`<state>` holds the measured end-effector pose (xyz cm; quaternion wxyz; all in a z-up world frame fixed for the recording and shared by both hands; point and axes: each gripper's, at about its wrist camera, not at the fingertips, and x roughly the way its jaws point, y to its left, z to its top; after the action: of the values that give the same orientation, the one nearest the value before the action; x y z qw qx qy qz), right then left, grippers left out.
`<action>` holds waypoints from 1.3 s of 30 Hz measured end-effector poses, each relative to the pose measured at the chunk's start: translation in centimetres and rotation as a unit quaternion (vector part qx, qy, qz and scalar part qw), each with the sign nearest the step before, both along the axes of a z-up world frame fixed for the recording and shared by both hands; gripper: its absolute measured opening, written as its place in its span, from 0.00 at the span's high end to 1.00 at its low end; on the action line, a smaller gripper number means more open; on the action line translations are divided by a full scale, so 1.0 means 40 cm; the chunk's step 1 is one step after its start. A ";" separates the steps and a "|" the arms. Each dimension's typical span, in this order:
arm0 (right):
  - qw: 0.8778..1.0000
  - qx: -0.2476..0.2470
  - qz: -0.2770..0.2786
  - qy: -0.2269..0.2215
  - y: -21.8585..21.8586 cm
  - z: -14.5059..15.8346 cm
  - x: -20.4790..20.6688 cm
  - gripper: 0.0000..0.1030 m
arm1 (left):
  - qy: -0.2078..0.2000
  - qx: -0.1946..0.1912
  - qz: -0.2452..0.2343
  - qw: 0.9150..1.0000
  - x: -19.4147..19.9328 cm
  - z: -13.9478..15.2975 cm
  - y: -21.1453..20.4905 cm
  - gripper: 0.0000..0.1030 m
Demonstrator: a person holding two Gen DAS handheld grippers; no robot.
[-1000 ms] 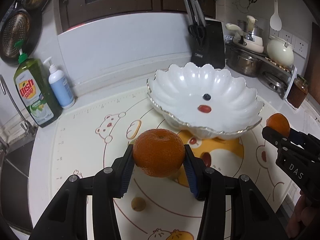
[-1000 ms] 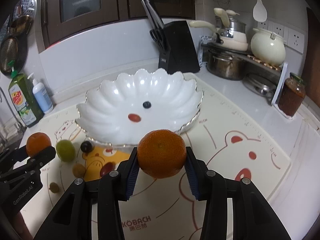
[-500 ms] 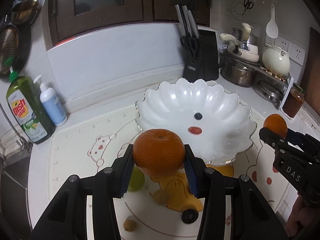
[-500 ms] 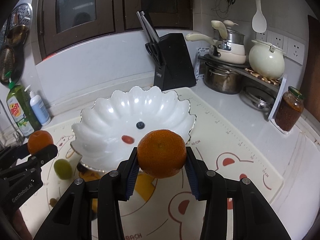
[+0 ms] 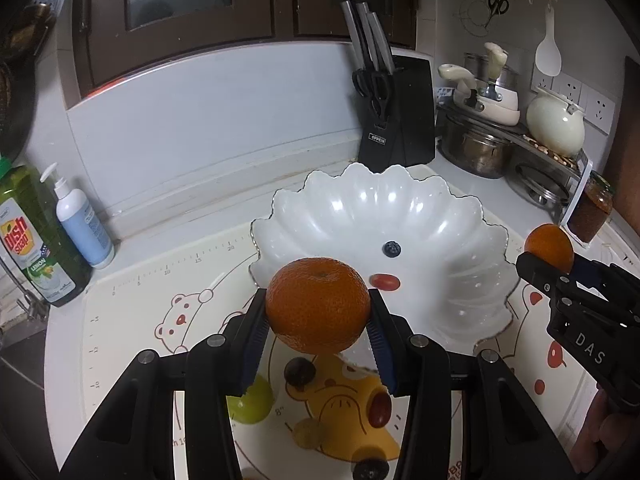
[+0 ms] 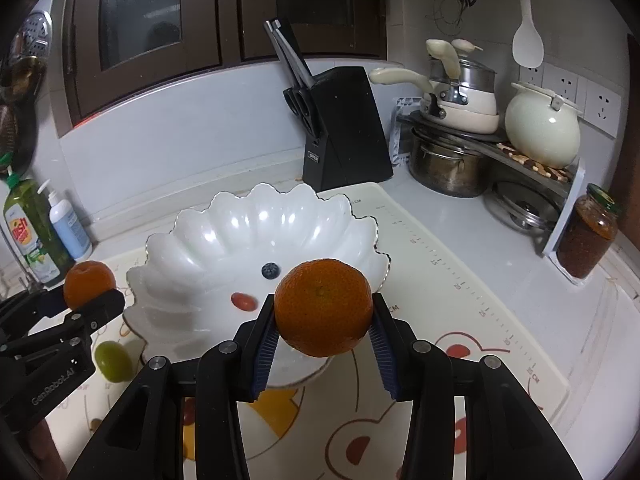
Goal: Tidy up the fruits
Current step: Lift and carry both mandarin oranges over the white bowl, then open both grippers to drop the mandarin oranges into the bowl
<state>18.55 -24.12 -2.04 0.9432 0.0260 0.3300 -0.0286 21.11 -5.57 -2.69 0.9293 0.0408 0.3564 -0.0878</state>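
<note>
Gripping an orange each, left tool [image 5: 318, 326] and right tool [image 6: 323, 330], bowl [image 5: 400, 208] between.

A white worktop [image 6: 460, 216] meets a pale backsplash wall [image 6: 200, 136] under dark wood cabinets [image 6: 160, 20] with glass doors. Wall sockets [image 6: 600, 108] sit along the right-hand wall, near the worktop's far right corner. Overhead light glints off the glossy surfaces.
</note>
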 end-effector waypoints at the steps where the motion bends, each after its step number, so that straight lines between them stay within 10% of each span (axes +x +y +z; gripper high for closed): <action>1: 1.000 0.001 0.001 0.001 -0.001 -0.003 0.006 0.57 | 0.001 -0.001 0.000 1.000 0.007 -0.003 -0.001 0.55; 21: 0.999 0.003 0.018 0.033 0.001 -0.067 0.093 0.56 | 0.034 0.000 -0.003 0.999 0.100 -0.067 -0.016 0.54; 24: 0.999 -0.004 0.013 0.032 0.007 -0.068 0.094 0.55 | 0.027 0.003 0.004 1.000 0.099 -0.064 -0.012 0.40; 29: 1.000 -0.018 -0.008 0.013 0.006 -0.052 0.078 0.22 | 0.016 0.007 0.010 1.000 0.089 -0.048 -0.002 0.30; 39: 1.000 -0.026 -0.014 -0.010 0.019 -0.004 0.045 0.14 | -0.004 0.009 0.026 1.000 0.053 -0.007 0.018 0.12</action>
<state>20.37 -23.38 -2.22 0.9463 0.0061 0.3194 -0.0499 23.22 -4.86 -2.98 0.9322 0.0399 0.3545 -0.0603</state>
